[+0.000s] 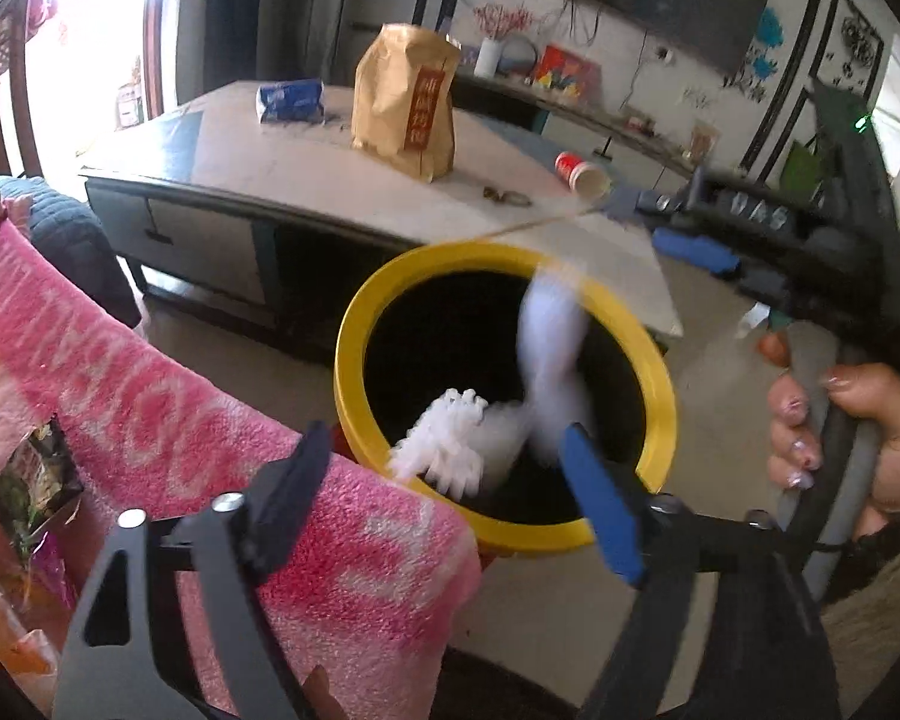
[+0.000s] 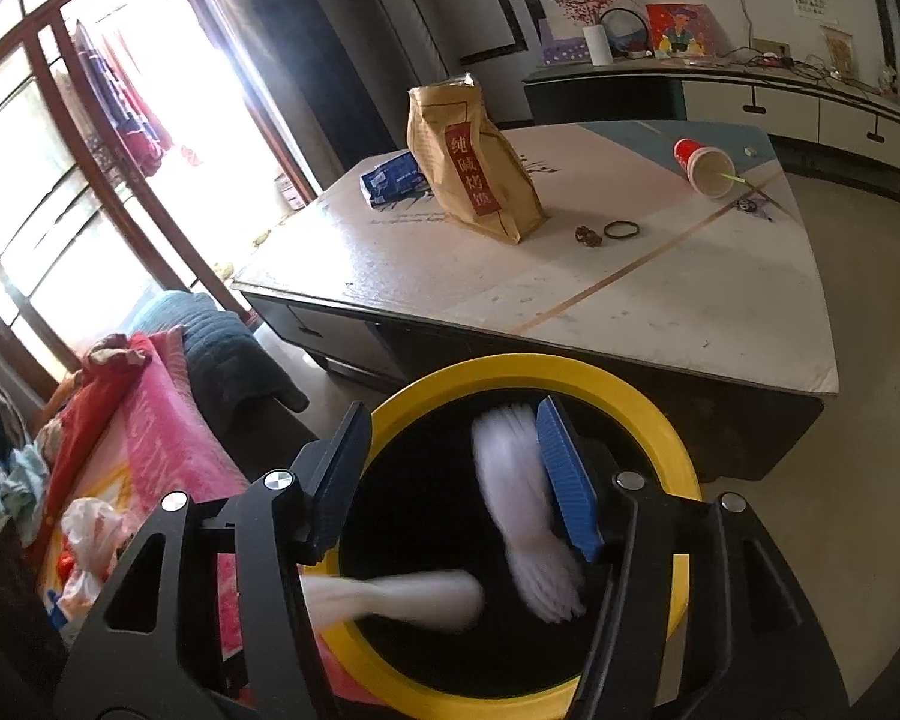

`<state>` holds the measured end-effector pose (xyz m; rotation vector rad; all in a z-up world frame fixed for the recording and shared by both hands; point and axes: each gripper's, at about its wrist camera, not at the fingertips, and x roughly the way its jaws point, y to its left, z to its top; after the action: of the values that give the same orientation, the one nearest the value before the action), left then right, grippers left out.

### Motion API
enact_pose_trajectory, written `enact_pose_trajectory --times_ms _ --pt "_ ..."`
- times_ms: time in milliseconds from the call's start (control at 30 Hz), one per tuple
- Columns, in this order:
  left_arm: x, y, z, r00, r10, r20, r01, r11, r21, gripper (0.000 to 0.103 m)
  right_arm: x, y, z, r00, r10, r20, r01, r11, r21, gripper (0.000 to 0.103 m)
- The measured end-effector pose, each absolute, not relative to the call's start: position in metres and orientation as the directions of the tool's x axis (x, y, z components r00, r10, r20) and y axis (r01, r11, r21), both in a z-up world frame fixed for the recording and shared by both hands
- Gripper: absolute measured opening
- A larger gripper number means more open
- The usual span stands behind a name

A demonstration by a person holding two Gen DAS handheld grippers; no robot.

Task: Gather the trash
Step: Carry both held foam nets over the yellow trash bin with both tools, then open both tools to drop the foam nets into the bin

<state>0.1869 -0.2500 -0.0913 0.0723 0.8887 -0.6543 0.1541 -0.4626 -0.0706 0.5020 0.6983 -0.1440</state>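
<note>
Both your claws are over the yellow-rimmed bin [image 2: 660, 402], which stands on the floor between the pink blanket [image 1: 168, 414] and the near edge of the tabletop [image 2: 660, 300].

Left gripper [image 1: 444, 480]: jaws spread wide, pads pressing on nothing. The white foam piece [image 1: 444, 444] sits blurred between them over the bin's near rim; it looks released, dropping in.

Right gripper [image 2: 450, 480]: jaws about half open. The white wrapper [image 2: 522, 504] is streaked right beside the blue pad; I can't tell whether it touches, but nothing is clamped. My read: it's falling too.

Progress: two pieces are going into the bin now, so that drop is as good as done. The bin's inside is black; I can't see what already lies in it.

Left on the tabletop, left to right:
- blue packet [image 2: 393, 180], one, toward the far-left corner
- brown paper bag [image 2: 474, 162], one, upright, just beside the packet
- small brown bit [image 2: 588, 235] and dark ring [image 2: 621, 230], one each, near the middle; may not be trash
- red paper cup [image 2: 703, 165], one, on its side near the far-right corner, with a green straw in its mouth

So three clear items remain, roughly halfway.
</note>
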Motion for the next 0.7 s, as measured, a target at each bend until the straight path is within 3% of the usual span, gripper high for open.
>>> enact_pose_trajectory --times_ms 33,133,233,333,700 --pt "0.185 -0.246 -0.090 0.464 -0.498 -0.732 0.549 0.811 -0.204 0.093 0.154 -0.462 -0.071 0.762 0.034 -0.647 0.292 0.873 0.390 0.054" --pt "0.183 -0.233 -0.083 0.498 -0.510 -0.702 0.521 0.823 -0.228 0.096 0.153 -0.457 -0.070 0.762 0.034 -0.647 0.288 0.876 0.386 0.056" --pt "0.179 -0.218 -0.073 0.545 -0.510 -0.665 0.495 0.836 -0.235 0.096 0.153 -0.450 -0.067 0.771 0.033 -0.636 0.279 0.881 0.383 0.058" --pt "0.177 -0.202 -0.065 0.585 -0.499 -0.639 0.468 0.851 -0.237 0.096 0.153 -0.438 -0.060 0.783 0.038 -0.621 0.257 0.889 0.378 0.067" --pt "0.167 -0.152 -0.047 0.674 -0.424 -0.605 0.369 0.903 -0.222 0.096 0.154 -0.389 -0.043 0.795 0.119 -0.595 0.134 0.922 0.362 0.070"
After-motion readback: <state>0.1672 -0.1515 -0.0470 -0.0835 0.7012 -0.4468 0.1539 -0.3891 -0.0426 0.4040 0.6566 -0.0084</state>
